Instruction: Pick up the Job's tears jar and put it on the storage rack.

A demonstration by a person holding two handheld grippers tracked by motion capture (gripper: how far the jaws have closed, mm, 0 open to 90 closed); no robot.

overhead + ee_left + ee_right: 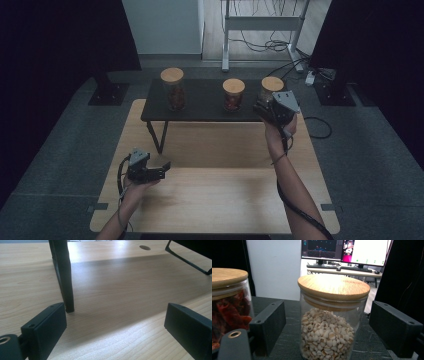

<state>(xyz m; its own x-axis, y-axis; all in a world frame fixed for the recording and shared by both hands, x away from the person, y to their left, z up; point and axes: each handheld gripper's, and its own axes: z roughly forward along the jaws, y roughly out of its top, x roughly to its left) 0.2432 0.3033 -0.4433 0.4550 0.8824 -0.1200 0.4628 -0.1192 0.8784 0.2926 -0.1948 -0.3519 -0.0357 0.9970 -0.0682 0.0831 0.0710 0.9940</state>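
Three glass jars with wooden lids stand on a low black stand [200, 107] at the back of the wooden table [215, 195]. The left jar [173, 90] is tall with brown contents, and the middle jar [233, 95] holds red pieces. The right jar [271, 86] [333, 322] holds pale grains. My right gripper [262, 107] [328, 315] is open, one jaw on each side of the grain jar without touching it. The red-filled jar [227, 302] is just to its left. My left gripper [162, 169] [115, 315] is open and empty, low over the table near the stand's front leg [62, 275].
A second stand leg [187, 257] slants at the upper right of the left gripper view. Beyond the table are a white desk frame [262, 22] with cables on the floor, black stand bases [107, 92], and monitors [344, 250] on a far desk.
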